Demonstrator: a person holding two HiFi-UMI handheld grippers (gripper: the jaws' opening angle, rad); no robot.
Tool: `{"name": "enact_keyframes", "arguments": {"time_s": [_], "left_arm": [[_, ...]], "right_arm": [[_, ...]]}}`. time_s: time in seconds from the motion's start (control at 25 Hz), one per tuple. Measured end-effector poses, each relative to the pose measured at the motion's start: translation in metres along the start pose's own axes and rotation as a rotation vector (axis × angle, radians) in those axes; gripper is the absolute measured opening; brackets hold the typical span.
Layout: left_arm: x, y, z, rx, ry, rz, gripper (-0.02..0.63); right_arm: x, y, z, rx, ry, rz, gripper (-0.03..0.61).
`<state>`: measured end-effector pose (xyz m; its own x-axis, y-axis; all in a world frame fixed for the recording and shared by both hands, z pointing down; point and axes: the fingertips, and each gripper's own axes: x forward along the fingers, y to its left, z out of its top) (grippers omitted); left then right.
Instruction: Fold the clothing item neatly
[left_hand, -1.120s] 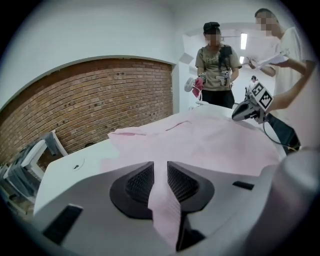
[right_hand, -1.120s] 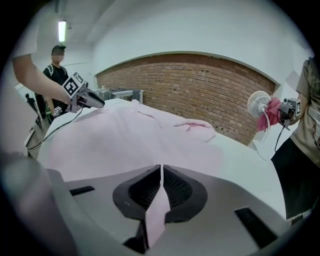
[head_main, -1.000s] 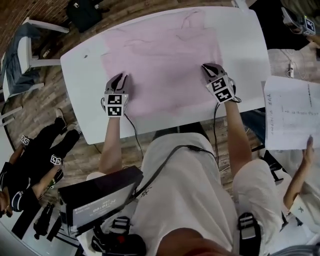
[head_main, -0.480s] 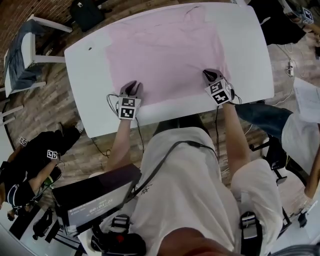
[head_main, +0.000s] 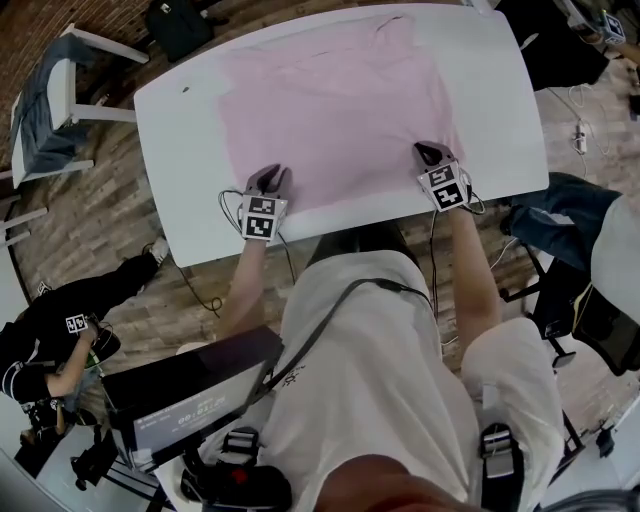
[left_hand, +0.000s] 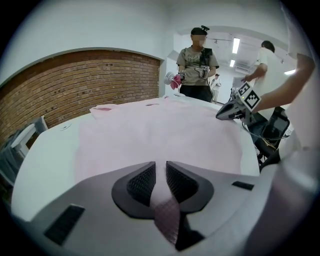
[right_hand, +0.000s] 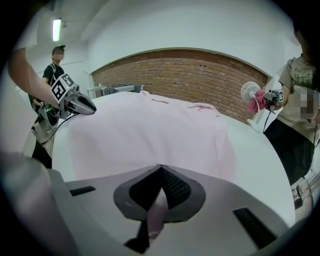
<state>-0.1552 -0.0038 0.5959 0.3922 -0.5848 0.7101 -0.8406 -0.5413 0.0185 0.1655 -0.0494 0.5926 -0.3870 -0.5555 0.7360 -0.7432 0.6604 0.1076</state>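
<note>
Head view: the pink shirt (head_main: 335, 110) lies spread flat on the white table (head_main: 180, 120), with its collar (head_main: 390, 20) at 12 o'clock and its hem (head_main: 350, 195) along the near edge at 6 o'clock. I have a tool at each end of that hem. My left tool (head_main: 268, 180) is at about 7 o'clock on the shirt and my right tool (head_main: 428, 152) at about 5 o'clock, both angled down onto the cloth.

In the left gripper view a narrow strip of pink fabric runs between the pads, so that tool is pinching the hem, though the jaws are not fully together. In the right gripper view the jaws are pressed tight, with a tongue of the same fabric caught between them. Both corners look held, and I judge the fold itself has not begun.

The weak point is my left grip. It has only a thin fold of cloth, and a quick lift could pull the fabric out and drop that corner. If one hand rises or travels ahead of the other, the hem would land crooked against the collar end and the fold would be skewed. Dragging low instead of lifting clear could bunch the body of the shirt or slide the whole shirt toward 12 o'clock. I cannot tell whether either tool has both layers of the shirt; if only the top layer is caught, the under layer would lag and crease.
</note>
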Motion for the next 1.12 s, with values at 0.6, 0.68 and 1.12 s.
{"name": "enact_keyframes", "arguments": {"time_s": [0.6, 0.68, 1.12], "left_arm": [[-0.019, -0.025, -0.019, -0.015, -0.003, -0.001, 0.071], [-0.022, -0.022, -0.019, -0.007, -0.003, 0.001, 0.071], [-0.056, -0.088, -0.035, 0.197, 0.050, 0.011, 0.178]], "right_arm": [[-0.020, 0.013, -0.016, 0.005, -0.026, 0.052, 0.003], [-0.019, 0.018, -0.011, -0.012, -0.028, 0.076, 0.003], [-0.079, 0.030, -0.047, -0.264, -0.042, 0.175, 0.081]]}}
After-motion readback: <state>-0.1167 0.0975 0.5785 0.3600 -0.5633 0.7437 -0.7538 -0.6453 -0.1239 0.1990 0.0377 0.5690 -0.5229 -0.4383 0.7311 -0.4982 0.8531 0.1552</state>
